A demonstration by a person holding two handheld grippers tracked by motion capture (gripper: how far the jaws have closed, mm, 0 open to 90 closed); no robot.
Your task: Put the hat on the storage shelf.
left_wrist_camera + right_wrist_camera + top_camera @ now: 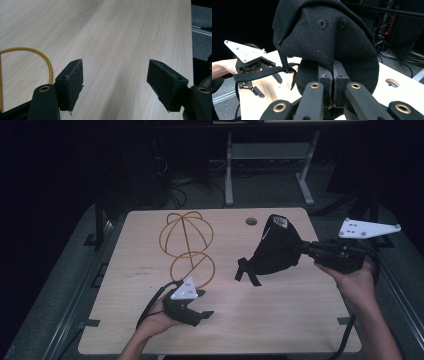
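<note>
From the high view, a light wooden table (280, 330) carries a yellow wire frame (186, 246) made of 2 rounded shapes, a bigger dome-like one behind and a smaller ring nearer the person. The left gripper (197, 312) sits just beside the smaller ring, held by the left hand (159, 317) low over the table, its jaws spread with nothing between them. On the other side, the right gripper (300, 249), held by the right hand (356, 282), pinches a black cap (275, 247) and holds it up over the table, with the strap (246, 271) hanging toward the wood. A round hole (251, 221) lies near the table's far edge.

In the left gripper view, the 2 jaws stand wide apart over bare wood, and a curve of the wire frame (37, 53) lies to the left of them.

In the right gripper view, the jaws are pressed together on the cap's (324, 42) fabric, the crown bulging above them. Whether anything sits inside the cap cannot be told. The left gripper (267, 86) shows farther off behind the strap (259, 73).
</note>
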